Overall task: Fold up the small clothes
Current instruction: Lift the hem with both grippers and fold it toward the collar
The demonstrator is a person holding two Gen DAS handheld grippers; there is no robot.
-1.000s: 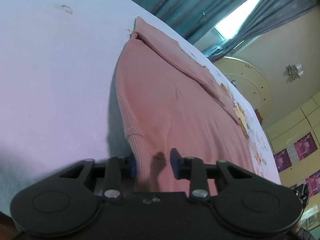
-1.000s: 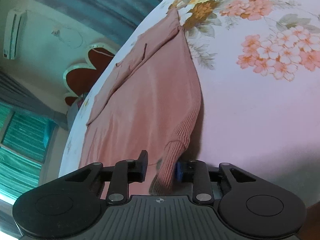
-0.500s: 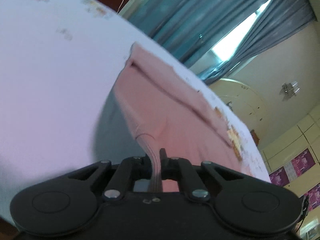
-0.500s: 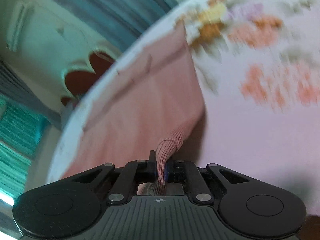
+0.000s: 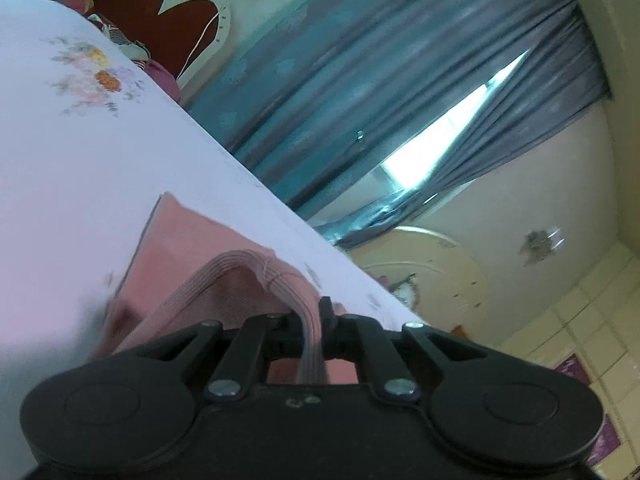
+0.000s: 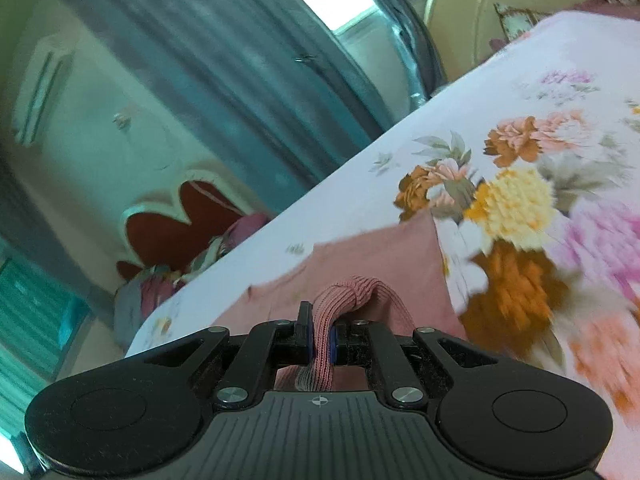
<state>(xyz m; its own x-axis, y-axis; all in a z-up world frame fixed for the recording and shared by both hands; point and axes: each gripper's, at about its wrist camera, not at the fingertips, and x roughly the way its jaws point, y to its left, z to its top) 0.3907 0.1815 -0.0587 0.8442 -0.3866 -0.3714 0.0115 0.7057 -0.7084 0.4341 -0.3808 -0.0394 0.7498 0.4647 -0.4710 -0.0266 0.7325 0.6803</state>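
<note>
A pink knit sweater (image 5: 188,248) lies on a bed with a floral sheet (image 5: 80,152). My left gripper (image 5: 311,320) is shut on the ribbed hem of the sweater and holds it lifted, the hem arching over the garment. My right gripper (image 6: 320,330) is shut on the other ribbed corner of the sweater (image 6: 384,248), also lifted. The far part of the sweater lies flat on the sheet (image 6: 540,184) beyond both grippers. The part below the grippers is hidden.
Blue-grey curtains (image 5: 360,80) and a bright window (image 5: 440,140) stand beyond the bed's far edge. A red and white headboard (image 6: 176,220) with bundled clothes (image 6: 160,280) is at one end. A cream round headboard (image 5: 440,272) is at the other.
Both grippers closed on the sweater's ribbed hem corners, lifted them, and carried them forward over the garment toward its far edge. Both views now tilt up toward the curtains.
</note>
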